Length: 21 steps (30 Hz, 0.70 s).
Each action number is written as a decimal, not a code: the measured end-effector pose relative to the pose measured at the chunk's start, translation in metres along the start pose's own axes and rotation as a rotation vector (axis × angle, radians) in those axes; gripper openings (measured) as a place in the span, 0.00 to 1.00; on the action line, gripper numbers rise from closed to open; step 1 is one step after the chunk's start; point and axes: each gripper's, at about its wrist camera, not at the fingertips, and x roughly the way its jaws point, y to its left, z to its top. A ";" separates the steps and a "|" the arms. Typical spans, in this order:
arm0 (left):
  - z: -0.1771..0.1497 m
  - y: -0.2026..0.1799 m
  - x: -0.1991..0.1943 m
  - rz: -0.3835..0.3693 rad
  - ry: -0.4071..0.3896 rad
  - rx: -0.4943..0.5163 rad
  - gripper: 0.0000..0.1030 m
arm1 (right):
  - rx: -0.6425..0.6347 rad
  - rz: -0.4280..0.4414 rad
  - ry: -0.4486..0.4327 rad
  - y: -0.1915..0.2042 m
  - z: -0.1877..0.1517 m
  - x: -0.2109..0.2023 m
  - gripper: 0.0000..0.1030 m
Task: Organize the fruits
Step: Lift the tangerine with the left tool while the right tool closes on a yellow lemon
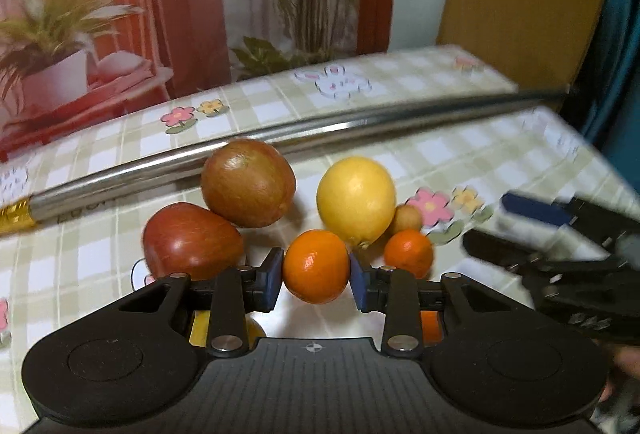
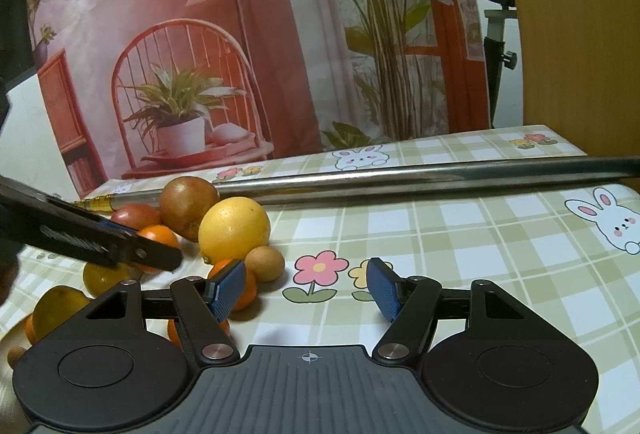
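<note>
Left gripper point(image 1: 316, 266) clamped on small orange point(image 1: 315, 266), just in front of lemon point(image 1: 356, 200). Right gripper point(image 2: 306, 284) spread apart, empty, right of lemon.

A home-like staged setting is suggested: the surface point(image 2: 460, 234) is covered by a checked cloth printed with rabbits and flowers, fruit point(image 2: 234, 230) is piled on it, and a printed backdrop point(image 2: 240, 34) of a furnished room is hung at the far side.
</note>
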 end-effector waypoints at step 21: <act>-0.065 0.061 -0.117 0.017 -0.165 -0.316 0.36 | -0.055 0.101 0.070 0.027 0.035 0.022 0.60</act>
